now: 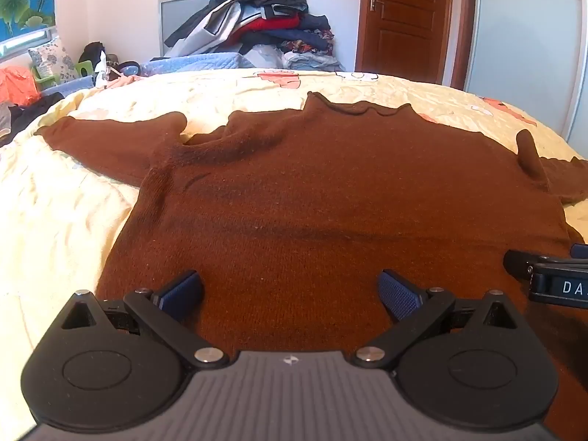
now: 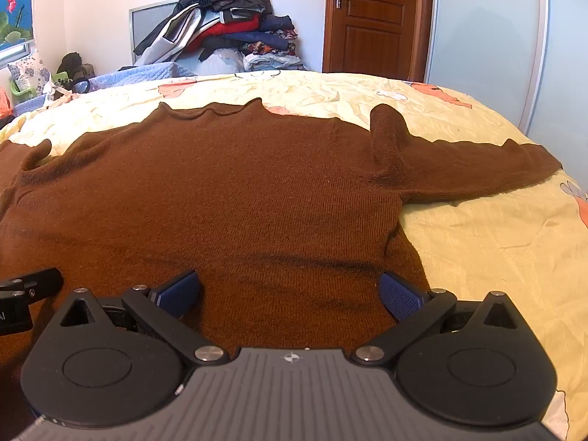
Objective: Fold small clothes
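A brown sweater point(image 1: 312, 191) lies spread flat, neck away from the cameras, on a bed point(image 1: 55, 202) covered by a pale yellow sheet with orange prints. Its collar point(image 2: 213, 110) points toward the far edge of the bed, and its hem is at the near edge, under both tools. The left claw point(image 1: 290, 290) hangs over the hem on the sweater's left half with its blue-padded fingers point(image 1: 398, 294) spread wide and nothing between them; the right claw point(image 2: 290, 290) does the same over the right half, also spread and holding nothing. Each tool shows at the side of the other's view, so they are close beside each other. The left sleeve point(image 1: 110, 143) stretches out toward the left edge of the bed, with bare sheet in front of it and beyond it. The right sleeve point(image 2: 477, 169) reaches toward the right edge, and a small fold of cloth stands up at its shoulder (it shows in both views). Bare sheet lies beside the sweater's right flank point(image 2: 477, 257) and along the far edge past the collar. Beyond the bed a pile of clothes point(image 1: 257, 18) leans against the wall, a wooden door point(image 2: 375, 18) stands to its right, and a pale wardrobe panel point(image 2: 485, 36) runs along the right side.
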Demonstrator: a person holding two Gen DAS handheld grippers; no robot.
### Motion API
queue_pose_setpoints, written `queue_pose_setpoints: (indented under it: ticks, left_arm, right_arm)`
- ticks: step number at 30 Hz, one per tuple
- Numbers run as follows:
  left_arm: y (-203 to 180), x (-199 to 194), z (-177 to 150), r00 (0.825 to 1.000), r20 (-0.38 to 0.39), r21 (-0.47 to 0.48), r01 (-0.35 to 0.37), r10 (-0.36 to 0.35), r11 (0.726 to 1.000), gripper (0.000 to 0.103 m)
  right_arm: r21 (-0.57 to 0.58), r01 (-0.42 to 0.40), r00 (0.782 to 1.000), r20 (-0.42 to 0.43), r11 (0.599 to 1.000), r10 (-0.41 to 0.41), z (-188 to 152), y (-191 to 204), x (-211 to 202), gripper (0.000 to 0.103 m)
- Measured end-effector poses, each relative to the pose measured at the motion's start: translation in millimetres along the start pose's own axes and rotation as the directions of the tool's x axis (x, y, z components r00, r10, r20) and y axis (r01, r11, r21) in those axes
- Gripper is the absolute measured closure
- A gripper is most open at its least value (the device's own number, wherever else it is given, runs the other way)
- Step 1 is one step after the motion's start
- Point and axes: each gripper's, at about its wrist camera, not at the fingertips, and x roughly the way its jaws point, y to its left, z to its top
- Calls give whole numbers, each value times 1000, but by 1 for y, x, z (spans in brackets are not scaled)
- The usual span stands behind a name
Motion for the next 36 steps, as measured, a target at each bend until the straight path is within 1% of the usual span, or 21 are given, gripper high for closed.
queue_pose_setpoints:
  ticks: [4, 7, 8, 12, 36]
  left_arm:
    - [0, 0, 0, 1000, 5, -6, 3, -3, 1000, 0]
    - [-5, 2, 0, 1000, 1, 19, -19, 19, 1000, 0]
    - [-8, -6, -3, 1000, 7, 19, -20, 20, 1000, 0]
    - [-2, -4, -3, 1000, 2, 4, -3, 3, 1000, 0]
    - [-2, -5, -3, 1000, 3, 4, -2, 2, 1000, 0]
  right_arm:
    - [1, -1, 1000, 0, 1000, 1, 0, 0, 0, 0]
    - [1, -1, 1000, 0, 1000, 1, 0, 0, 0, 0]
    - [1, 0, 1000, 0, 1000, 0, 0, 0, 0, 0]
    - [2, -1, 1000, 1, 1000, 1, 0, 0, 0, 0]
    - [2, -2, 1000, 3, 1000, 2, 0, -1, 0, 0]
